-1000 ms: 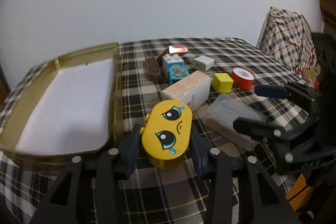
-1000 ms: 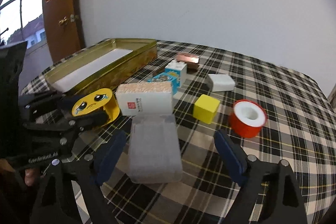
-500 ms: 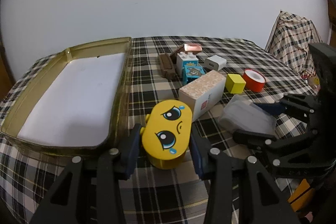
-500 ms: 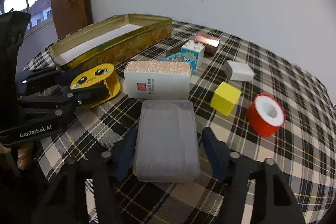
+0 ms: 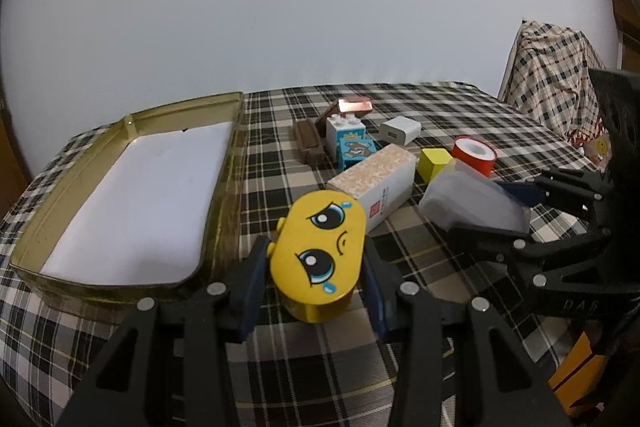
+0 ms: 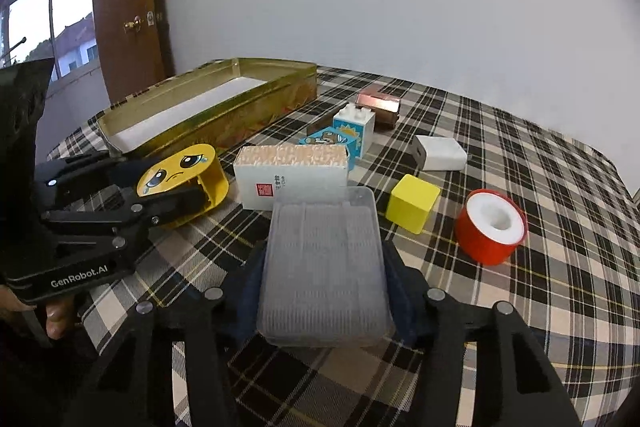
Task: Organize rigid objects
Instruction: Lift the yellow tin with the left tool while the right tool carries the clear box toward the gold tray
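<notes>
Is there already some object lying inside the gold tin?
No, the gold tin shows only its bare white lining in the left wrist view.

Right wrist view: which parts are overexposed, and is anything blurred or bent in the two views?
Right wrist view: the window is blown out, the gold tin sharp. Left wrist view: even dim light, no glare; the tin's rim bows from fisheye.

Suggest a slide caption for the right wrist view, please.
Right gripper clamps a clear plastic case; left gripper holds a yellow crying-face box.
</notes>
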`<action>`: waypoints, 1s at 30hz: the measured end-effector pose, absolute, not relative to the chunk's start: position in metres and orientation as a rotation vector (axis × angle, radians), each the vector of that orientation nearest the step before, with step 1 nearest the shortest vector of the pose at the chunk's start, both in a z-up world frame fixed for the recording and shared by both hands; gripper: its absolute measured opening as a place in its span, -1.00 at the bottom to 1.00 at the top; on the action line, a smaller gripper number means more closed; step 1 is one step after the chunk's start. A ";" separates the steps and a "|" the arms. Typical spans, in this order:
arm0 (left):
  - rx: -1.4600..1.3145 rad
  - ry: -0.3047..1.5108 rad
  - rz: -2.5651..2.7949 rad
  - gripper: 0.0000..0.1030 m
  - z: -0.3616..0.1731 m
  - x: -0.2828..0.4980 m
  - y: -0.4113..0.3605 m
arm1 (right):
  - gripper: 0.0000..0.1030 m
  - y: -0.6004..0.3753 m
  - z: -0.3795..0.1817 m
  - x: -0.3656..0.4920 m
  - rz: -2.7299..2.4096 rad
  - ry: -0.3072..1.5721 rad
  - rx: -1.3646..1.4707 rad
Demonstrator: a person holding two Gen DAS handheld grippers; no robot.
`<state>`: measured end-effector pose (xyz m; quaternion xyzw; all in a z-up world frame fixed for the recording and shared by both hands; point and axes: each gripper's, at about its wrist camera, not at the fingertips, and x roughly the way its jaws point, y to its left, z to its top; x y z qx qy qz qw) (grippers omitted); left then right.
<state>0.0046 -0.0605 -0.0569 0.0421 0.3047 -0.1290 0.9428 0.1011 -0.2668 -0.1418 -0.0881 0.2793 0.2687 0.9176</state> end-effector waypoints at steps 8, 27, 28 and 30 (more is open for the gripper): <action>0.070 0.588 -0.265 -0.17 -0.055 0.001 -0.059 | 0.10 -0.268 -0.138 0.092 0.534 0.526 -0.179; 0.058 0.523 -0.256 -0.17 -0.052 -0.008 -0.058 | 0.10 -0.281 -0.129 0.074 0.488 0.374 -0.130; 0.057 0.522 -0.255 -0.17 -0.052 -0.008 -0.058 | 0.10 -0.281 -0.129 0.072 0.485 0.367 -0.130; 0.058 0.517 -0.253 -0.17 -0.052 -0.009 -0.058 | 0.10 -0.281 -0.128 0.071 0.479 0.353 -0.129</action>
